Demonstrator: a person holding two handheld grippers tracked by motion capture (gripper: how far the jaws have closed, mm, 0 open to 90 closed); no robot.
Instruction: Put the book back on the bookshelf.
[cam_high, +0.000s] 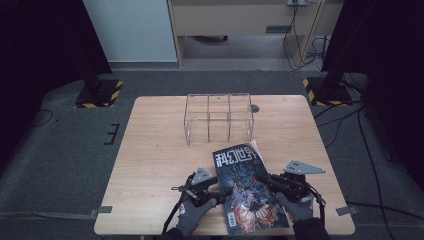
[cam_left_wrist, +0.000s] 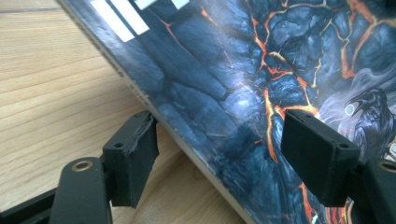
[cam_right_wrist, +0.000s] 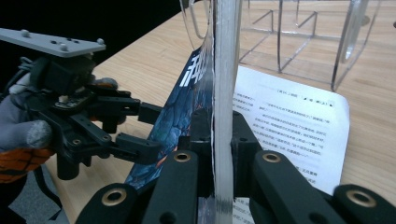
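Magazine (cam_high: 247, 187) clamped in right tongs (cam_right_wrist: 223, 140) — left tongs (cam_left_wrist: 219, 149) agape.

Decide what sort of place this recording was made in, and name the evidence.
Probably a lab or recording studio: a bare light wooden table on grey carpet, yellow-and-black hazard-taped stand bases beside it, black curtains at the sides, and loose cables by a desk behind.

Left tongs (cam_left_wrist: 219, 149) jaws apart; right tongs (cam_right_wrist: 217, 154) clamped tight.

Magazine (cam_high: 247, 192) lay near table (cam_high: 155, 165) front edge, a clear rack (cam_high: 219, 117) beyond it. Left gripper (cam_high: 216, 185) and right gripper (cam_high: 265, 179) flanked its sides, apparently touching.
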